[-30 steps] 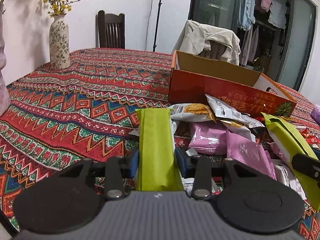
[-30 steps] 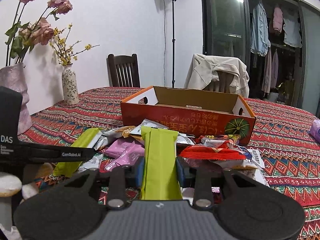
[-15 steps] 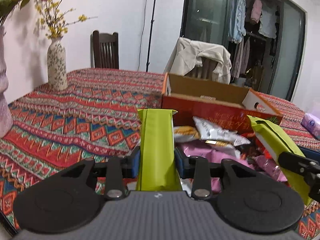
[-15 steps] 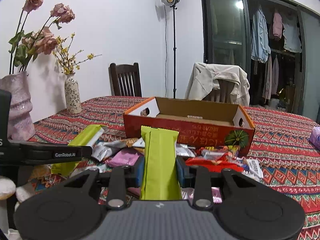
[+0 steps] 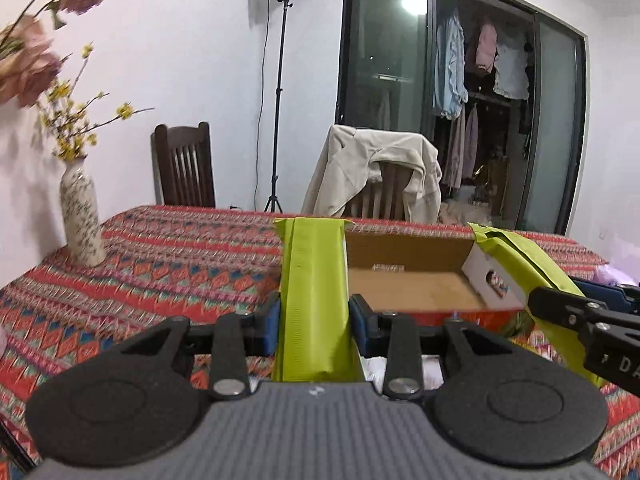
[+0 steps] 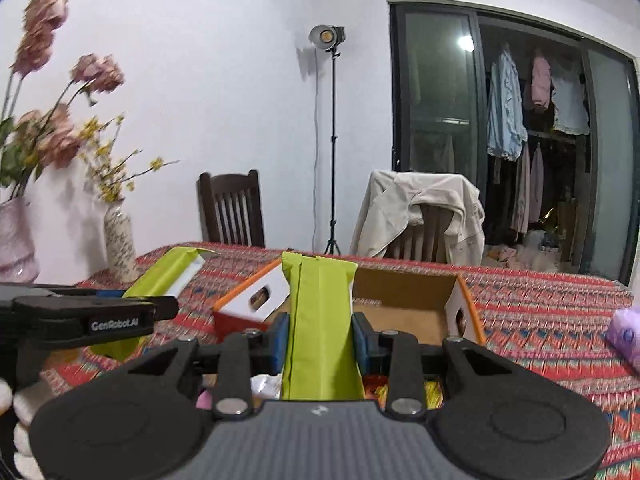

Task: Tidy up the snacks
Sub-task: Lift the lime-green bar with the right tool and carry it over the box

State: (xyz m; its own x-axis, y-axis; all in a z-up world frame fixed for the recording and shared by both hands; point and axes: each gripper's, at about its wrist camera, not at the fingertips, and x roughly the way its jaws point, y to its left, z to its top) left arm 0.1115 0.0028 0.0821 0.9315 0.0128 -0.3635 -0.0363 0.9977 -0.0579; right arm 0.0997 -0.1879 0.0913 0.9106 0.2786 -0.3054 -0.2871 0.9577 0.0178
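My left gripper (image 5: 314,318) is shut on a long lime-green snack packet (image 5: 314,280) that sticks up between its blue pads. My right gripper (image 6: 320,340) is shut on a second lime-green snack packet (image 6: 320,312) of the same kind. Both packets hang in the air in front of the open orange cardboard box (image 5: 416,288), whose brown floor shows bare. In the left wrist view the right gripper's packet (image 5: 520,264) shows at the right edge. In the right wrist view the left gripper's packet (image 6: 160,280) shows at the left. The snack pile is mostly hidden under the gripper bodies.
The patterned red tablecloth (image 5: 180,248) covers the table. A speckled vase (image 5: 82,220) with yellow flowers stands at the left, and a pink vase (image 6: 16,236) beside it. Two chairs, one draped with a beige jacket (image 5: 376,176), stand behind. A purple pack (image 6: 626,334) lies at the right.
Both grippers have risen with their green packets and tilted up. The snack pile has dropped out of sight below, and the box interior now shows from higher up.
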